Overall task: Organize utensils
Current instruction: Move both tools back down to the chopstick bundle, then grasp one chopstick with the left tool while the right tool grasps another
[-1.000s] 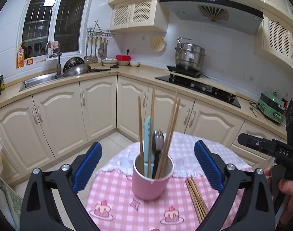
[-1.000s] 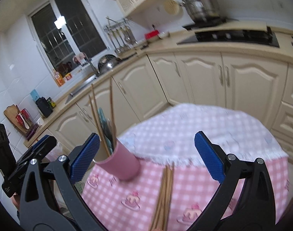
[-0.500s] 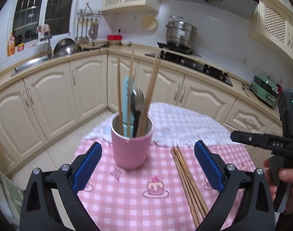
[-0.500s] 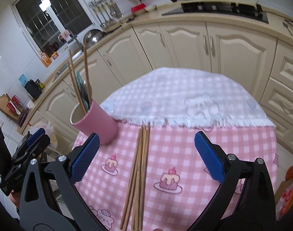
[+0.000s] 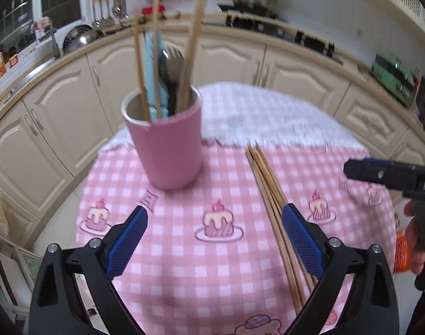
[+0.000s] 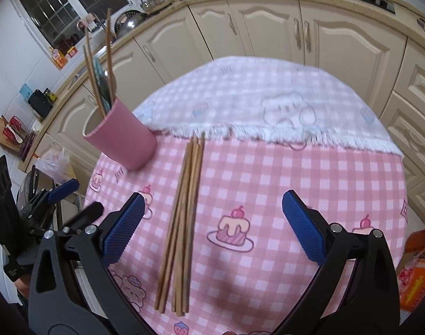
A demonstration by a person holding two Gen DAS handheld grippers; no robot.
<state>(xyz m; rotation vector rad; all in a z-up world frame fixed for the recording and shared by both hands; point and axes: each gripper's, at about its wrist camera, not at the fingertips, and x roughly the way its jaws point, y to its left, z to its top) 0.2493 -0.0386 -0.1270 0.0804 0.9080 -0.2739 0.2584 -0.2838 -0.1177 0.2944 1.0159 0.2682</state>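
Both tongs are held spread wide and empty above the round table (image 6: 268, 167): left gripper (image 5: 214, 237), right gripper (image 6: 212, 223). The pink checked tablecloth (image 5: 184, 265) is seen larger than a second ago, the cameras having been tilted down and brought closer. The pink cup (image 5: 168, 142) stands upright, holding chopsticks. The loose chopstick bundle (image 6: 181, 223) lies just beside it, its long axis running from the near edge toward the cabinets.
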